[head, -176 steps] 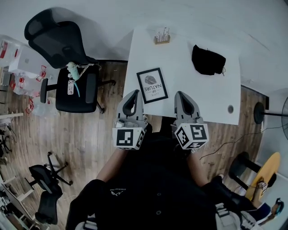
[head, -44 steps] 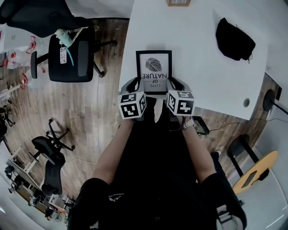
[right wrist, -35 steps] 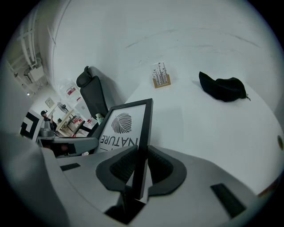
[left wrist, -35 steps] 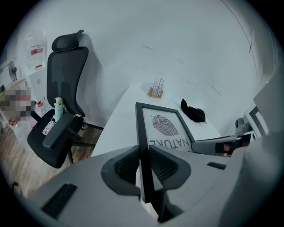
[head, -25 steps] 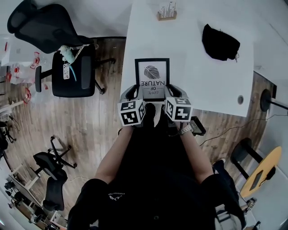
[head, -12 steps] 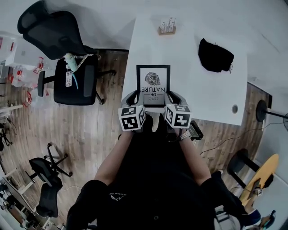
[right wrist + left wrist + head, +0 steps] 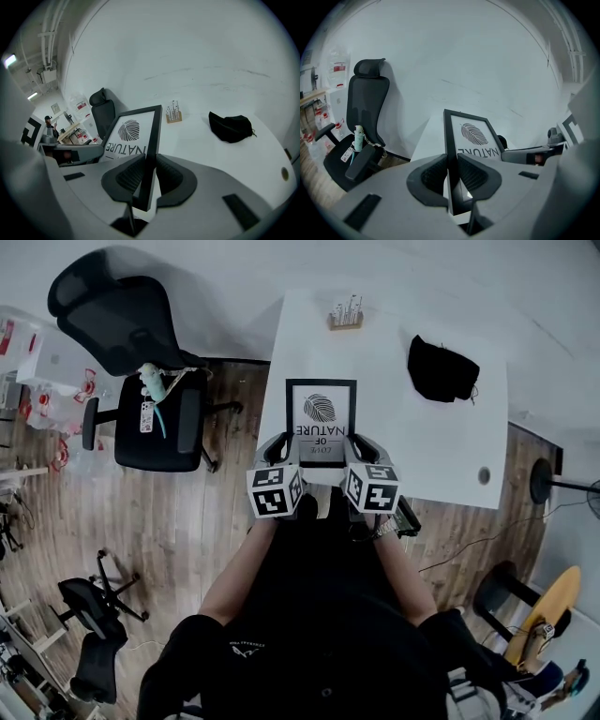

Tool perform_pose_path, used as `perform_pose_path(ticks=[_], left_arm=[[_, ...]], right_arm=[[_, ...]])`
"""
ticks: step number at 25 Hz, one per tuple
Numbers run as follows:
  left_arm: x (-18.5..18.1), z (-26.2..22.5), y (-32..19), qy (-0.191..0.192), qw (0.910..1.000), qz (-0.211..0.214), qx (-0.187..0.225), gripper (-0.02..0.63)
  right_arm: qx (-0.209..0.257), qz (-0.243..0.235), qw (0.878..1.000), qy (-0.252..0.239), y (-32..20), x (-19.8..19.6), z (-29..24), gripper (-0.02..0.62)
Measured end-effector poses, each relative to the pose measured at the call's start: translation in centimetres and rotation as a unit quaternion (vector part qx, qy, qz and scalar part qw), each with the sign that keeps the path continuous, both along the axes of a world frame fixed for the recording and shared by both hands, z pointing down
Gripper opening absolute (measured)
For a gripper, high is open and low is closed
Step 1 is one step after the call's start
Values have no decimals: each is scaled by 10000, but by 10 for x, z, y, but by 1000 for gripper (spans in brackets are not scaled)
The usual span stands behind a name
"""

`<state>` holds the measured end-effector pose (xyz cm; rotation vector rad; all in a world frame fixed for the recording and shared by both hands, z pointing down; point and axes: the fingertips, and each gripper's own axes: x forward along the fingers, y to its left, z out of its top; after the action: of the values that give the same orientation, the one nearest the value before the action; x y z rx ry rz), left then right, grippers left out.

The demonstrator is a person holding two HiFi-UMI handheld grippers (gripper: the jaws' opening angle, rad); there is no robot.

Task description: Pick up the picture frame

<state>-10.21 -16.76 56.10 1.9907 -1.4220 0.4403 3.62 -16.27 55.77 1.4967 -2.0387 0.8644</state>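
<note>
Gripped from both sides near its lower end: a black rectangular picture frame [image 7: 321, 423] with a white print of a dark leaf above the words "OF NATURE". Poised over the near left part of a white rectangular table [image 7: 427, 451], face up toward the head camera, lettering upside down from there. Raised at its far end in both gripper views [image 7: 471, 136] [image 7: 133, 133]. No telling whether its near end touches the tabletop.

On the frame's left edge, the grey left gripper [image 7: 280, 446], dark ribbed pads closed narrowly on the black moulding, one pad on each face [image 7: 451, 165]. On the right edge, the grey right gripper [image 7: 362, 448], pinching the moulding the same way [image 7: 146, 171]. Behind each, a cube of black and white square markers, side by side just beyond the table's near edge.

Farther out on the table, well apart from the frame: a crumpled black fabric pouch [image 7: 439, 368] toward the far right, and a small wooden block holding thin upright sticks [image 7: 344, 318] at the far edge. Near the right front corner, a small round hole [image 7: 483, 474] in the tabletop.

Below the grippers, the arms and torso of a person in black clothing [image 7: 319, 634]. To the table's left, on a brown wooden plank floor [image 7: 197, 521], a black mesh-backed office chair [image 7: 141, 362] with a pale green bottle and a tag hanging at its seat. At lower left, a smaller black rolling chair [image 7: 94, 643].
</note>
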Motion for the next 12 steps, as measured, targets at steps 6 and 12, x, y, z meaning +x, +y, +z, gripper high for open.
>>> perform_pose_path(ticks=[6,12], left_arm=[[-6,-29,-5,16,9993,-11,374,75],[-7,-62,-14,-4,9967,2,806,75]], right_arm=[[402,-36,9992,72,-5,-6,-31,72],[791,5,9969,51,-14,-8,-63,72]])
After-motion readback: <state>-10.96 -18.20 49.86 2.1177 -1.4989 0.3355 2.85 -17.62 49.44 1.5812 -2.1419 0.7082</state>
